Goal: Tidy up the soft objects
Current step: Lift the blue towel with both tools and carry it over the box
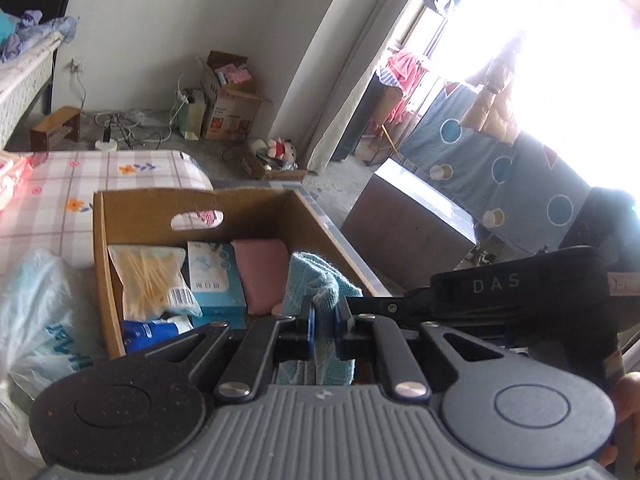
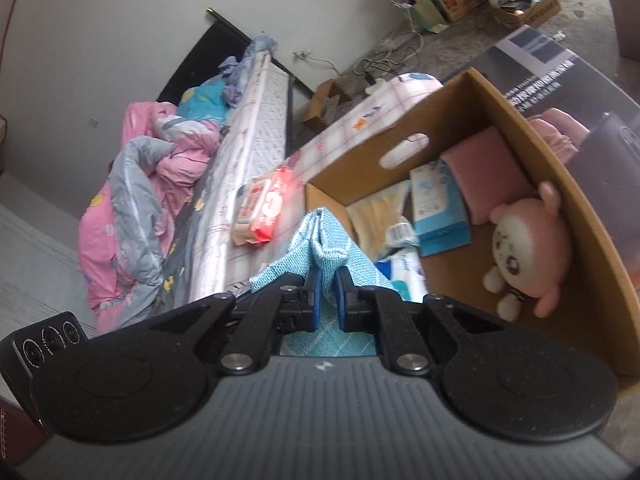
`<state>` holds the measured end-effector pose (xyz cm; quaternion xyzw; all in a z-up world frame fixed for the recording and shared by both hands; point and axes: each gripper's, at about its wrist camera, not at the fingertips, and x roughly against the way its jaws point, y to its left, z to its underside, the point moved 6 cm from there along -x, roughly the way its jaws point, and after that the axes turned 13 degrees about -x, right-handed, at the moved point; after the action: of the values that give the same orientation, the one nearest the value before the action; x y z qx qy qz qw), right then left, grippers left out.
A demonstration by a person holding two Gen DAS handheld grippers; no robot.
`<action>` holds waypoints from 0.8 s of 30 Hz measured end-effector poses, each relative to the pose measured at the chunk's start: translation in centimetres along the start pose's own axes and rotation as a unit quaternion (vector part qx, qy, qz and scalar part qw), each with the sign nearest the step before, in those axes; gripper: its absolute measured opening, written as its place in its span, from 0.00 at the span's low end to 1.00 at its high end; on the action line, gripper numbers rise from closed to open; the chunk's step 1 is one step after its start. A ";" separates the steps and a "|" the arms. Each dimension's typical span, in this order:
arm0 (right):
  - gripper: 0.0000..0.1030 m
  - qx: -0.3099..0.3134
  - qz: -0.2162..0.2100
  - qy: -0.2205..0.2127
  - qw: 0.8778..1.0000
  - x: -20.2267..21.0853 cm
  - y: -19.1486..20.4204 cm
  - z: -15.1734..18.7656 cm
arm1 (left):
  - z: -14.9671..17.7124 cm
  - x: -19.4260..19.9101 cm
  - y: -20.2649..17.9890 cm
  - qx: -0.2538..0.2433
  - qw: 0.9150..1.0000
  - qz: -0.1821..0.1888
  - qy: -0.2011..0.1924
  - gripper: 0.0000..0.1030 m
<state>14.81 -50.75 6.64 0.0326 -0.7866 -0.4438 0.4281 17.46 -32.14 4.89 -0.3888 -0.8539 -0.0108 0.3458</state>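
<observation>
Both grippers, left [image 1: 324, 330] and right [image 2: 328, 298], pinch one blue cloth [image 2: 326, 240] between narrow jaws above the near edge of a cardboard box [image 2: 576, 196]. Uneven release could leave it draped over the box's edge.

Cardboard box [image 1: 192, 204] open at top; entry from above unobstructed. Floor of box crowded along far wall: cotton swab bag [image 1: 150, 280], blue tissue pack [image 1: 216, 280], pink sponge [image 1: 262, 272] side by side, touching. Pink plush toy [image 2: 528, 252] lies against the right wall. Bare cardboard shows between plush toy and tissue pack. Teal cloth [image 2: 328, 248], pinched by both claws, hangs over the near edge. White plastic bag [image 1: 44, 312] crowds the box's left outer wall.
</observation>
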 end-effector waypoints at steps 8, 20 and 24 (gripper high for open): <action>0.08 -0.028 0.069 0.041 0.996 -8.8 -4.4 -2.8 | 2.9 -8.6 5.6 0.076 0.989 -0.062 0.114 0.09; 0.08 -0.050 0.026 0.019 0.998 -12.2 -5.0 -6.3 | 1.8 -11.8 9.0 0.129 0.977 -0.110 0.130 0.10; 0.08 -0.045 0.020 -0.003 0.999 -9.9 -5.8 -6.5 | 1.3 -12.5 9.0 0.141 0.975 -0.113 0.129 0.10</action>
<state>23.70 -54.31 -2.37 -0.0038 -0.7677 -0.4702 0.4353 28.46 -33.71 -5.90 -0.2322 -0.8334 0.0210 0.5011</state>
